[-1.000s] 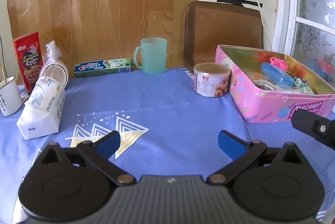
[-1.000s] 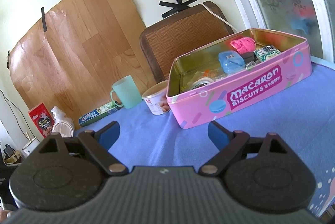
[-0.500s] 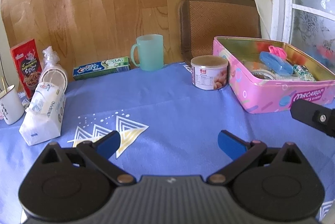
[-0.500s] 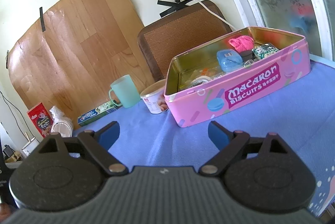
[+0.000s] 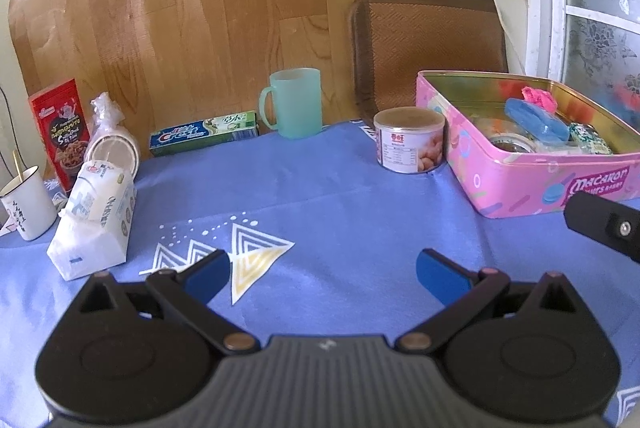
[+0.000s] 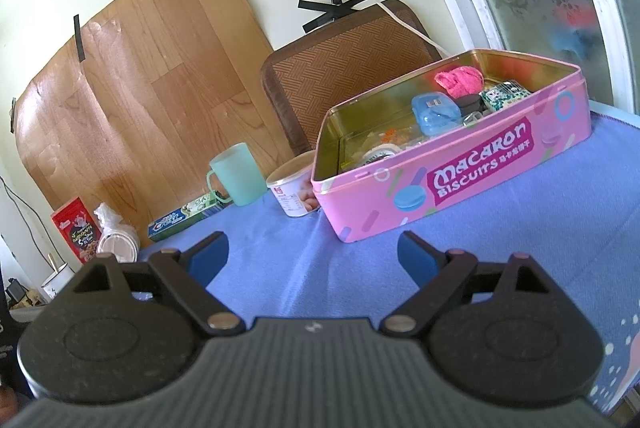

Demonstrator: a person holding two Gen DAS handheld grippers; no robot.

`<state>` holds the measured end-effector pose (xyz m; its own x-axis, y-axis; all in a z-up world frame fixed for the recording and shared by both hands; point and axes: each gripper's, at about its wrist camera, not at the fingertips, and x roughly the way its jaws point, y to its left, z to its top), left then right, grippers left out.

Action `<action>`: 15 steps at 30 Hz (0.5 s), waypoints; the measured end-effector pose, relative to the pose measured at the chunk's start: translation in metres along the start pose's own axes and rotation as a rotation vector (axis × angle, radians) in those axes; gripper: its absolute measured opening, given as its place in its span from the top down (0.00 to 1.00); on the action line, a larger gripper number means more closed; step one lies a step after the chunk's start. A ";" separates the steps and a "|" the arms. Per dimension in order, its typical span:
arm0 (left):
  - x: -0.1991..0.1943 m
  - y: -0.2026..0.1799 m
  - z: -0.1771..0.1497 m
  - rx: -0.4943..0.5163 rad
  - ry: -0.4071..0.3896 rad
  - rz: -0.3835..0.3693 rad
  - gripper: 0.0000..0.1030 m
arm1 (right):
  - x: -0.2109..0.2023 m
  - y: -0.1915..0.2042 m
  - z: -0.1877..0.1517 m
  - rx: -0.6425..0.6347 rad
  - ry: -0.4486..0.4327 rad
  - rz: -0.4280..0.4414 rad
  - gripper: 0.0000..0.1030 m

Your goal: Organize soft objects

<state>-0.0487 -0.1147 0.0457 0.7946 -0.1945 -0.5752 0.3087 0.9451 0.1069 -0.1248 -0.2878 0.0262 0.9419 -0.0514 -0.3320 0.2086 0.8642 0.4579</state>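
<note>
I hold the left tool (image 5: 322, 270) and right tool (image 6: 312, 254) wide open and empty above the worktop (image 5: 320, 195), ready; the soft tissue pack (image 5: 94, 220) lies near its left edge, the macaron tin (image 6: 452, 175) near the right.

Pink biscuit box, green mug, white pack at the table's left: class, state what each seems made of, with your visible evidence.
Pink biscuit box: likely printed tin; its gold interior reflects.
Green mug: probably frosted plastic; matte, translucent.
White pack: soft plastic film, wrinkled; contents hidden.
</note>
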 end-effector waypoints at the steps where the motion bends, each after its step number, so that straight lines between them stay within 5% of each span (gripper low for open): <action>1: 0.000 0.000 0.000 0.000 -0.001 0.002 0.00 | 0.000 0.000 0.000 0.001 0.000 0.000 0.09; 15: -0.027 0.006 0.006 -0.035 -0.157 0.129 0.00 | -0.003 0.001 -0.001 0.005 -0.010 -0.008 0.09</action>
<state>-0.0650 -0.1052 0.0671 0.8991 -0.1075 -0.4244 0.1831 0.9728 0.1416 -0.1274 -0.2867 0.0267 0.9428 -0.0632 -0.3273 0.2172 0.8612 0.4596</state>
